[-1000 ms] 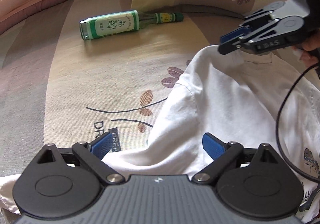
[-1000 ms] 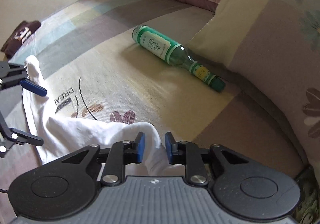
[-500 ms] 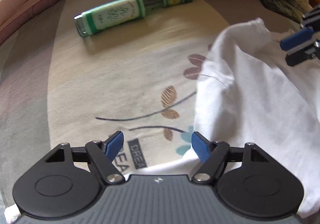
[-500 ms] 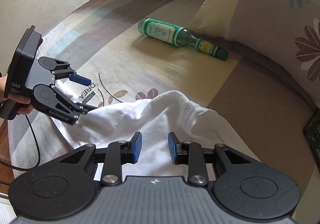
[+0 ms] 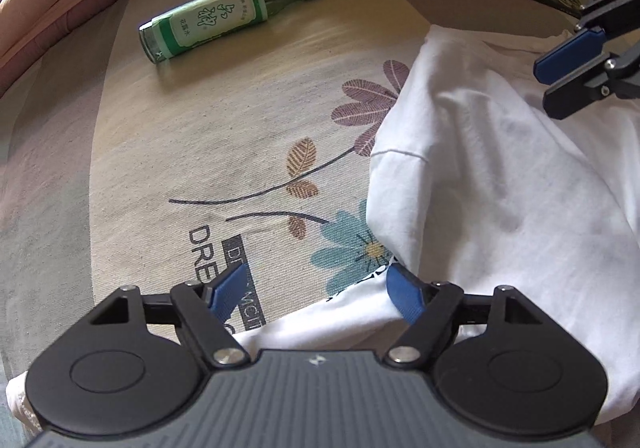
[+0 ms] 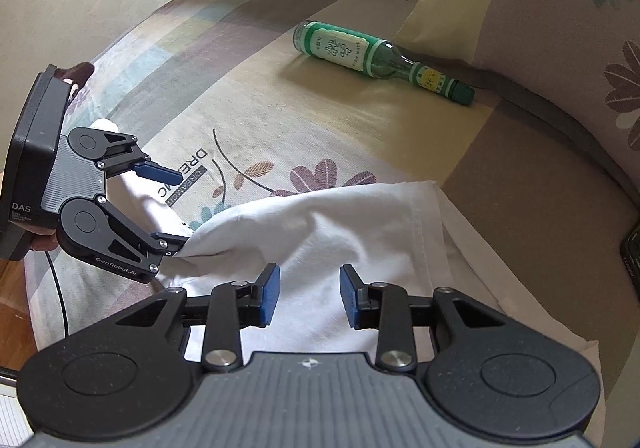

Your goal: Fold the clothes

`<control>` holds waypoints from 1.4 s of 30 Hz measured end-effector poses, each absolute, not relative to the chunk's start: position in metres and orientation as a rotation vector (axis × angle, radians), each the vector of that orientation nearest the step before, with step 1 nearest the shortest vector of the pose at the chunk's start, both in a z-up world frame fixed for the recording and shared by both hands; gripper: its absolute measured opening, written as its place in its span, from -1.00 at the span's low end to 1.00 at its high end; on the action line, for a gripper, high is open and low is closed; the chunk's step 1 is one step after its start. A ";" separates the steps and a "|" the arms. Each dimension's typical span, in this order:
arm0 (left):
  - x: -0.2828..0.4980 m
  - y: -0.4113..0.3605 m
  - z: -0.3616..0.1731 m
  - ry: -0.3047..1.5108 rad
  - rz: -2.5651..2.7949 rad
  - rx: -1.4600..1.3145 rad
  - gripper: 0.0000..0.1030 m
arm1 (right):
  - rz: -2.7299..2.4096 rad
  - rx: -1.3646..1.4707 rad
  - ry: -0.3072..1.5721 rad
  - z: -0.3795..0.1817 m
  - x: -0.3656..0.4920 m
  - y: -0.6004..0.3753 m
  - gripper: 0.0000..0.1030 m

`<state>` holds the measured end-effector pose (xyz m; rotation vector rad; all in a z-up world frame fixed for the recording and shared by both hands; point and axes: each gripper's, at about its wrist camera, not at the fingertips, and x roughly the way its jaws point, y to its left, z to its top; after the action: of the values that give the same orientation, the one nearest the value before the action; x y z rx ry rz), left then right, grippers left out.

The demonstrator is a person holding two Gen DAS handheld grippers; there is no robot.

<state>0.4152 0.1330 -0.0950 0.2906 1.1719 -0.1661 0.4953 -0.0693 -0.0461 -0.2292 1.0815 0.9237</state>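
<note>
Both wrist cams low, close, sharing shirt (image 5: 500, 175), bottle (image 6: 360, 51)

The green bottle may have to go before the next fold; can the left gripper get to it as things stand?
Probably yes. The left gripper is open and holds nothing, and the green bottle lies on its side ahead of it, apart from the white shirt, with only bare bedsheet between them.
</note>
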 end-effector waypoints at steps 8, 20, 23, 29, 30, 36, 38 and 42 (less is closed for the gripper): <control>0.391 0.148 -0.085 1.151 -0.163 0.265 0.52 | 1.035 -0.291 1.076 -0.048 0.494 -0.019 -0.17; 0.347 0.170 -0.112 1.197 -0.267 0.186 0.72 | 1.150 -0.367 1.106 -0.059 0.491 0.040 -0.14; 0.351 0.174 -0.111 1.177 -0.251 0.130 0.79 | 1.167 -0.390 1.101 -0.061 0.491 0.050 -0.14; 0.337 0.185 -0.096 1.174 -0.180 0.094 0.79 | 1.240 -0.464 1.071 -0.069 0.492 0.085 -0.16; 0.335 0.188 -0.093 1.176 -0.164 0.104 0.79 | 1.255 -0.487 1.068 -0.074 0.491 0.092 -0.16; 0.326 0.208 -0.083 1.172 -0.082 0.092 0.79 | 1.315 -0.683 1.027 -0.101 0.459 0.103 -0.20; 0.327 0.213 -0.084 1.162 -0.060 0.085 0.79 | 1.326 -0.714 1.010 -0.099 0.449 0.101 -0.32; 0.329 0.214 -0.086 1.148 -0.043 0.060 0.79 | 1.378 -0.825 0.960 -0.096 0.426 0.102 -0.66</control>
<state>0.3288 0.2141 -0.0855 0.0602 1.1479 -0.0430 0.4257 0.1024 -0.0964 -0.8247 0.9603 1.3782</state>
